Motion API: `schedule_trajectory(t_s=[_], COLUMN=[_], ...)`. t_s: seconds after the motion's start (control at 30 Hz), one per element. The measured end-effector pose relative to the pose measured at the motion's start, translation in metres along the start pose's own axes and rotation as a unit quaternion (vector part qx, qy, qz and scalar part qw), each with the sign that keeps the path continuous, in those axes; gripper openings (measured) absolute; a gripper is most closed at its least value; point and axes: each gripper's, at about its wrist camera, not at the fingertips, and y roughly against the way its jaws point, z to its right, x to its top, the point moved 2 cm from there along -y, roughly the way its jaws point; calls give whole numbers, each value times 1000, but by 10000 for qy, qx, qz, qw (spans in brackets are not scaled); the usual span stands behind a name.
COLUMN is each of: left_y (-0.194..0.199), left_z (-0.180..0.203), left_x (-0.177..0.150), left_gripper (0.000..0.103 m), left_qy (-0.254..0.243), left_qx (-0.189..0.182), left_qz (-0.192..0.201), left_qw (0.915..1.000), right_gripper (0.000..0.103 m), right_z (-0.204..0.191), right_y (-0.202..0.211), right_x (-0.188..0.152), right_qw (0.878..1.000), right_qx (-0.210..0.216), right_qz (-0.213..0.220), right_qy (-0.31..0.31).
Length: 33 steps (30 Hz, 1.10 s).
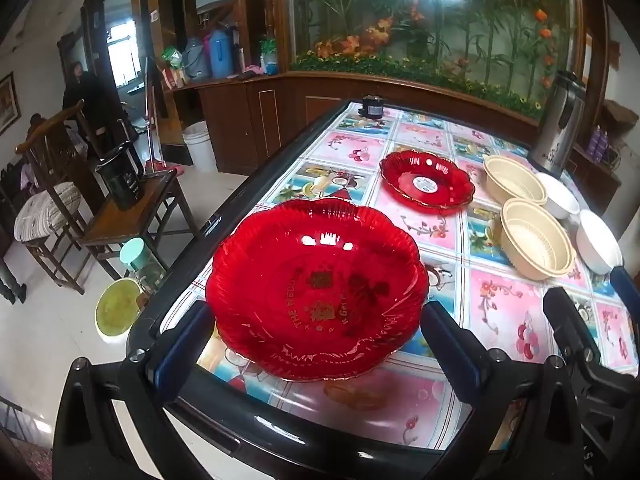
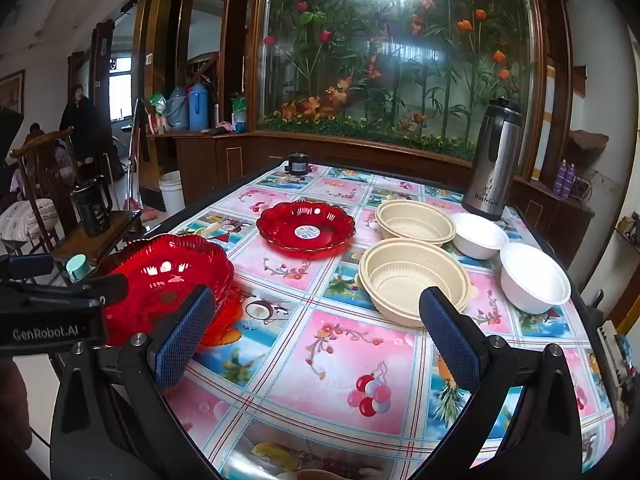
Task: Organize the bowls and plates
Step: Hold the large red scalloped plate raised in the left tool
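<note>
1. The left gripper (image 1: 316, 344) has its jaws spread wide on either side of the large scalloped red glass plate (image 1: 316, 296), which sits at the near left corner of the tabletop (image 1: 500, 312); whether the pads touch its rim I cannot tell
2. The right gripper (image 2: 316, 336) hovers with jaws wide and nothing between them, over the patterned cloth by the near edge
3. A second, smaller red scalloped plate with a round sticker (image 2: 306, 230) lies by itself around the middle of the tabletop, well apart from the first
4. Two beige ribbed plastic bowls (image 2: 414, 276) sit side by side toward the right edge, just touching or nearly so, not nested
5. Two white foam bowls (image 2: 534, 276) stand separately along the right edge, next to the beige pair, near a steel thermos flask (image 2: 496, 160) at the far right corner
6. Judging by this layout, the sorting has barely begun: no like pieces are stacked yet
7. Left to do, as I read it: red plate onto red plate, beige bowl into beige, white into white
8. The framed plate looks like the step in hand; its glossy, flared rim may slip under a shallow pinch
</note>
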Motion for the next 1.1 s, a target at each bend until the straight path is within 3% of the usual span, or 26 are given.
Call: schedule_trajectory(t_s=[0.17, 0.47, 1.1], left_y=[-3, 4, 5], left_z=[-1, 18, 28], left_x=[-1, -5, -7], left_gripper=[103, 103, 103], left_qy=[124, -253, -381], left_qx=[-11, -133, -112], left_qz=[-12, 4, 1], left_qw=[9999, 9996, 9992], right_gripper=[103, 103, 103], right_z=[1, 20, 41], right_y=[-1, 5, 5], right_x=[0, 4, 0], right_qw=[10000, 9997, 9992], right_qx=[-45, -135, -226], right_qz=[18, 127, 129], right_qy=[60, -149, -317])
